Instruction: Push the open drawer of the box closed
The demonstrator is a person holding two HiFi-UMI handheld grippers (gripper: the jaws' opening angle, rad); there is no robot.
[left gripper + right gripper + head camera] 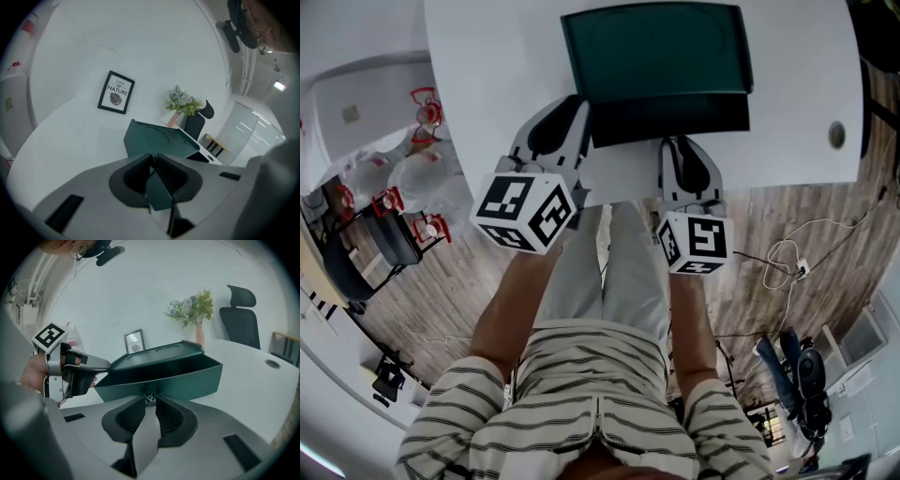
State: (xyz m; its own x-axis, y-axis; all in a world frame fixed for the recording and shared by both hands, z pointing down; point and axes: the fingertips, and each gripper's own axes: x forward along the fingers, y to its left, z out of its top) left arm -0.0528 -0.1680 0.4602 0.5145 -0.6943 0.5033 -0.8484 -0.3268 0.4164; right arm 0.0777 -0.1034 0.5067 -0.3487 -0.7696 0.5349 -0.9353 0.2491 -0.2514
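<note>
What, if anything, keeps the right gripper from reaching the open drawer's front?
Probably nothing, so yes: the right gripper sits at the drawer front, nothing between; the left gripper is at its corner.

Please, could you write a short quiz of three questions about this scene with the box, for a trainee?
1. True or false: the drawer of the box is fully closed.
2. What stands behind the box on the table?
A) a framed picture and flowers
B) a laptop
C) a kettle
3. Which gripper is by the drawer's left end?

Key: 1 false; 2 A; 3 the left gripper.
</note>
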